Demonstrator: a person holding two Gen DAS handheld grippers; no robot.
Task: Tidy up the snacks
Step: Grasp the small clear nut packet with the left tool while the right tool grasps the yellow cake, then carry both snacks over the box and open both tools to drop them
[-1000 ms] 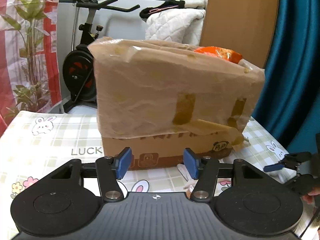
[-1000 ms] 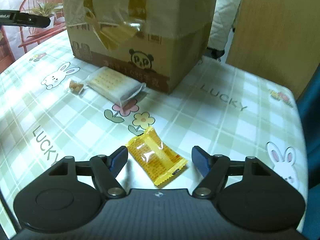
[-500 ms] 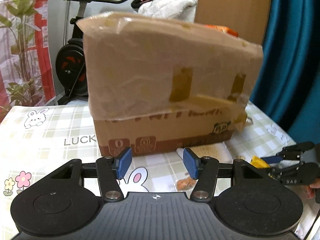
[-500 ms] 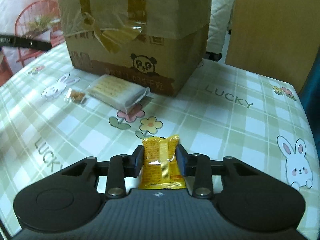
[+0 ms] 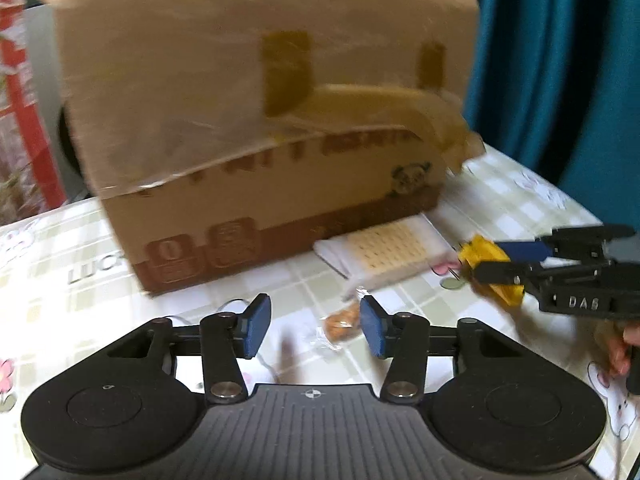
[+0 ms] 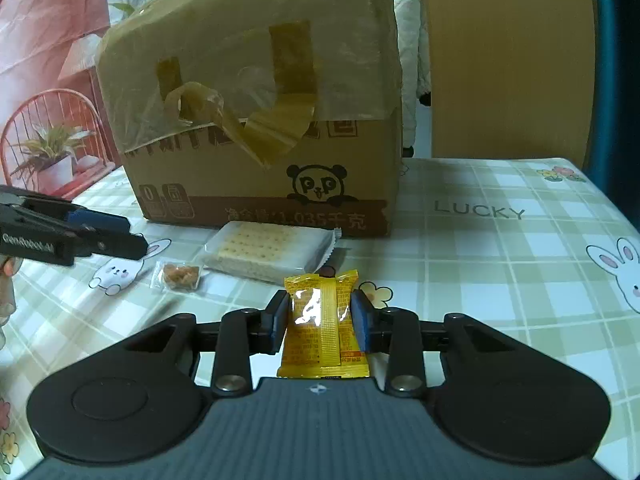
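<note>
On the checked, rabbit-printed worktop [image 6: 500, 264], our right tool [image 6: 320, 316] had just pinched the yellow foil snack packet [image 6: 323, 328] and lifted it; our left tool [image 5: 314, 326] had dropped, spread, toward the small clear-wrapped brown snack [image 5: 339, 323], beside the cracker pack [image 6: 264, 252] fronting the taped cardboard box [image 6: 256, 120].
</note>
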